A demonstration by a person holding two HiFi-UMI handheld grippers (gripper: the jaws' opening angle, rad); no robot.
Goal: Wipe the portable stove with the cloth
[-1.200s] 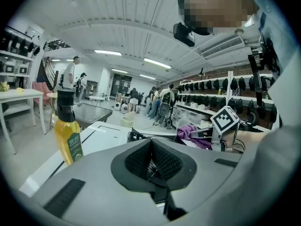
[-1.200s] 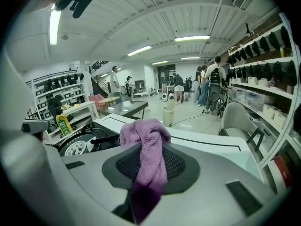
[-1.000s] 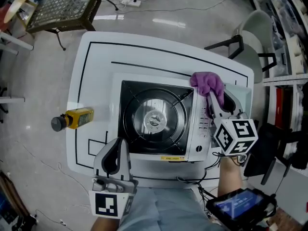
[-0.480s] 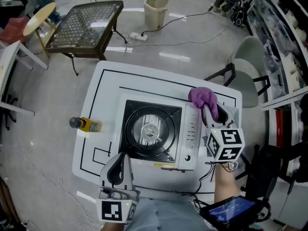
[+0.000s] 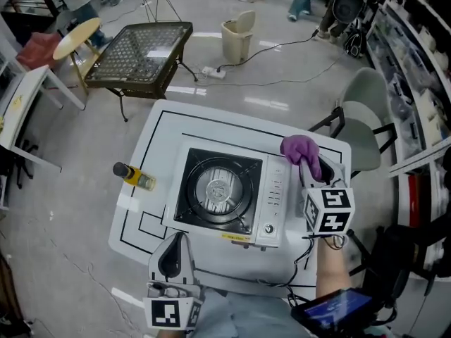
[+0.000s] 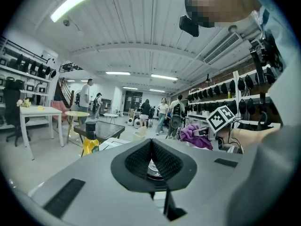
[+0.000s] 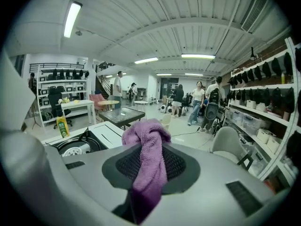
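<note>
The portable stove (image 5: 225, 192), white with a black burner top, sits in the middle of the white table (image 5: 141, 210). My right gripper (image 5: 310, 164) hangs over the stove's back right corner, shut on a purple cloth (image 5: 301, 150). In the right gripper view the cloth (image 7: 146, 164) bunches above the jaws and trails down between them, with the stove (image 7: 77, 147) low at the left. My left gripper (image 5: 174, 252) hovers at the table's near edge in front of the stove. Its pads meet with nothing in them. The left gripper view shows the cloth (image 6: 195, 135) off to the right.
A yellow bottle (image 5: 134, 176) stands at the table's left edge. A grey chair (image 5: 370, 111) is beyond the table's right corner. A mesh-top table (image 5: 141, 51), a waste bin (image 5: 239, 37) and cables lie on the floor behind. Shelves line the right, and people stand far back.
Both grippers have risen above the table, the right one still carrying the cloth. The head view has pulled up and back, so the table and stove look smaller.
</note>
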